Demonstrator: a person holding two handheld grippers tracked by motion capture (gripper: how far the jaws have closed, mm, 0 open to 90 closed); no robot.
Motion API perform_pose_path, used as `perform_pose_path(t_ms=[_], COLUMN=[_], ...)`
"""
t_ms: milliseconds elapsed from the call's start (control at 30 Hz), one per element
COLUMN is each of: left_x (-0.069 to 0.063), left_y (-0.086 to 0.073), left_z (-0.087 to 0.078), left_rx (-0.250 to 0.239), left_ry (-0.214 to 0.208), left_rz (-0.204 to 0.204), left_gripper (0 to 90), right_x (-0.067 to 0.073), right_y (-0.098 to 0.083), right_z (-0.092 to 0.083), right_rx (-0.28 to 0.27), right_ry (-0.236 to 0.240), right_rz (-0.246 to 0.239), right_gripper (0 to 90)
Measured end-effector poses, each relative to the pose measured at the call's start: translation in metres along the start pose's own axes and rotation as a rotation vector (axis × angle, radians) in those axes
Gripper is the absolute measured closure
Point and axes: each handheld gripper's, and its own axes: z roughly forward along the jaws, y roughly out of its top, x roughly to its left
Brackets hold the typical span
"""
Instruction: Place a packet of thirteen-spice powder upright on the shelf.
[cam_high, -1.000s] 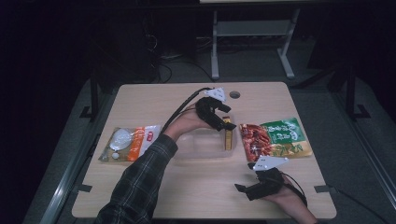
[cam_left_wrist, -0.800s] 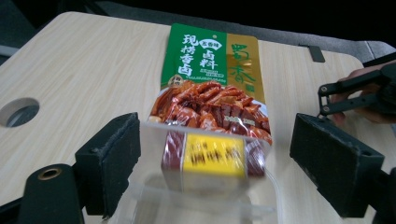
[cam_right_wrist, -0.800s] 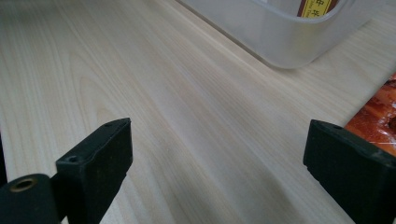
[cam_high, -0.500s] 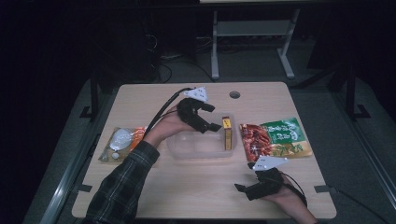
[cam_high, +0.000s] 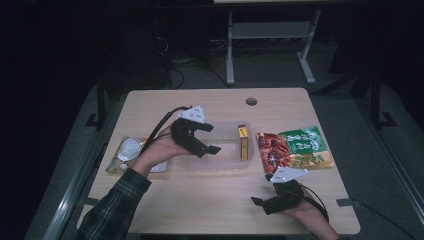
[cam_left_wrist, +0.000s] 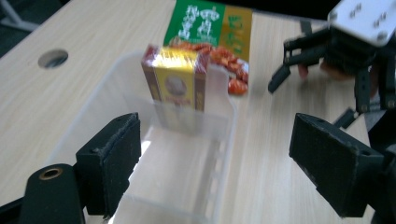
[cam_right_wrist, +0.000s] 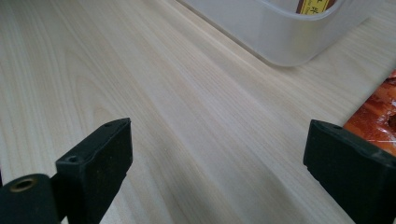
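On the left of the table (cam_high: 210, 200) lay a pale packet (cam_high: 131, 154), flat and untouched. Just right of it, the left gripper (cam_high: 212, 139) hung over the left end of the clear plastic tub (cam_high: 212, 165), its jaws spread wide with nothing between them. At the tub's right end stood a small yellow box (cam_high: 243, 142) on edge, leaning against the wall; in the left gripper view that box (cam_left_wrist: 176, 84) sat beyond the gaping pads (cam_left_wrist: 116, 158). Beside the tub lay a red and green snack bag (cam_high: 295, 147). Nearer the front edge, the right gripper (cam_high: 260, 204) rested low on the bare wood, jaws likewise released and holding nothing. Judging by this, the packing looked partly done: one item was in the tub and two stayed out. The next move probably called for swinging a gripper to a packet, pinching its thin edge and lifting it flat into the free space.
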Motion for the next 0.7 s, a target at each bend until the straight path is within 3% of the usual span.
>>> perform_pose_path(t_ms=[200,467,700], left_x=[-0.014,-0.030,-0.049], left_y=[-0.027,-0.068,-0.097], left_z=[-0.004,-0.006,-0.011], left_rx=[0.016,0.021,0.019], left_ry=[0.005,0.014,0.053], left_rz=[-0.018,-0.075,-0.096], left_gripper=[16.7,17.5,17.9], right_x=[0.000,0.000,0.000], right_y=[0.000,0.000,0.000], right_z=[0.000,0.000,-0.001], right_rx=[-0.004,-0.002,-0.001], right_ry=[-0.006,-0.009,-0.012], right_rz=[0.000,0.004,0.005], right_gripper=[7.7,7.7,7.7])
